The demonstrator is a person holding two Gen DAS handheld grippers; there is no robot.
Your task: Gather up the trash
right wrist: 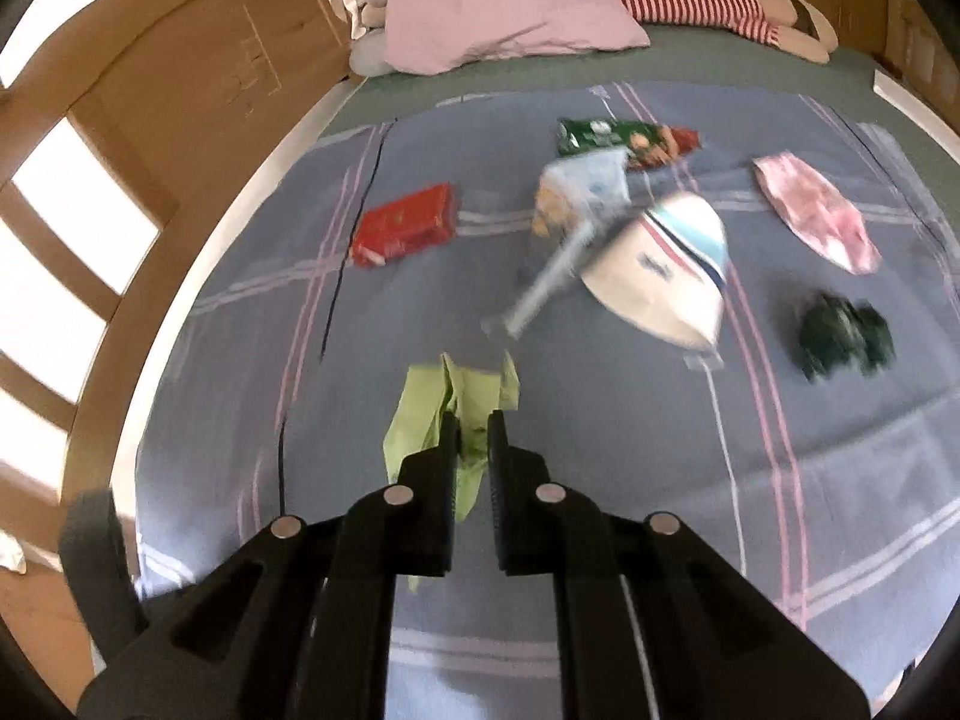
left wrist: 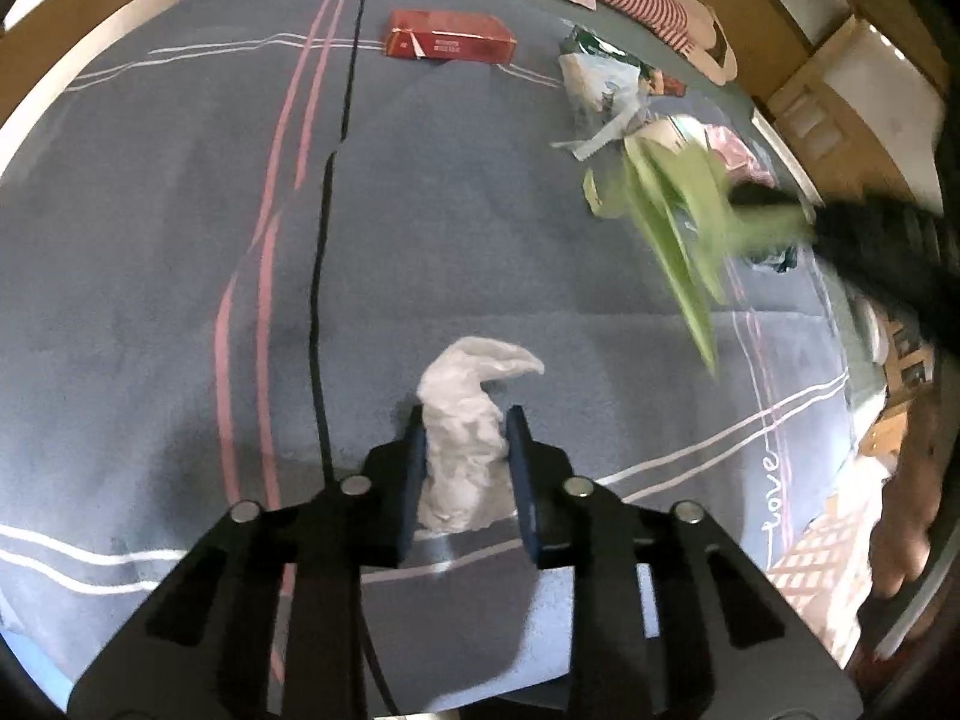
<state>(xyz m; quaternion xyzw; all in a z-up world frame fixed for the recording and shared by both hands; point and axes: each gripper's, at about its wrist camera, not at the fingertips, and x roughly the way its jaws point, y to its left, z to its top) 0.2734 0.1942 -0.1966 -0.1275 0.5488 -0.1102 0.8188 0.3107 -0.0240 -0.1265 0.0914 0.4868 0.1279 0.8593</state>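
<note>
My left gripper [left wrist: 463, 420] is shut on a crumpled white tissue [left wrist: 465, 414] and holds it above the blue bedspread [left wrist: 180, 240]. My right gripper [right wrist: 472, 423] is shut on a light green wrapper [right wrist: 447, 408], also held above the bed; it shows blurred in the left wrist view [left wrist: 678, 222]. On the bed lie a red box [right wrist: 405, 225], a green and red snack bag [right wrist: 624, 141], a clear plastic bag [right wrist: 579, 195], a white striped paper bowl [right wrist: 666, 273], a pink wrapper [right wrist: 813, 216] and a dark green crumpled wrapper [right wrist: 843, 336].
A pink pillow [right wrist: 504, 0] and a striped soft toy [right wrist: 708, 3] lie at the head of the bed. A wooden bed frame [right wrist: 198, 72] runs along the left side. Floor and furniture show past the bed's right edge [left wrist: 888, 420].
</note>
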